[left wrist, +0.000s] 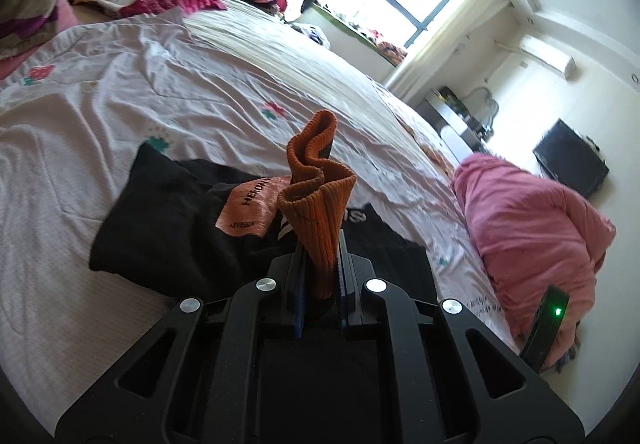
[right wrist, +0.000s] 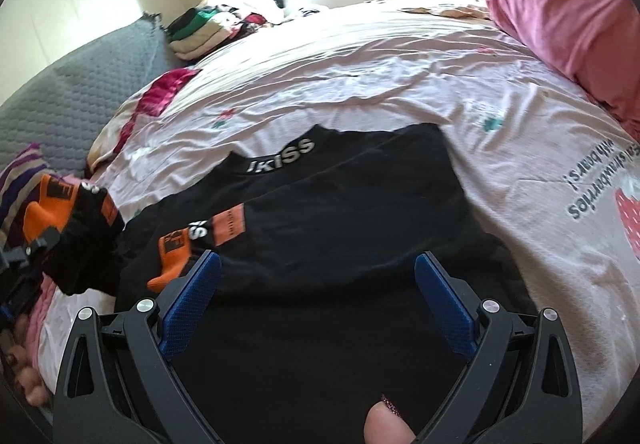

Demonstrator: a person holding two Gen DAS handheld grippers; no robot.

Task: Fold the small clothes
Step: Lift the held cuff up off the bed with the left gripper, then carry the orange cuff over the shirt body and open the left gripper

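Between the closed left fingers (left wrist: pixel 320 276) stands an orange cuff (left wrist: pixel 316 200); right fingers (right wrist: pixel 318 280) gape above the black shirt (right wrist: pixel 340 212).

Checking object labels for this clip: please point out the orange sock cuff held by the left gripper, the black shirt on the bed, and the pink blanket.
orange sock cuff (left wrist: pixel 320 212), left wrist view, on the ribbed middle.
black shirt (right wrist: pixel 340 212), right wrist view, on the chest area.
pink blanket (left wrist: pixel 532 232), left wrist view, on the bundle's middle.

The black garment (right wrist: pixel 340 212) collar reads "KISS"; its orange patch (left wrist: pixel 248 210) reads "HERON".
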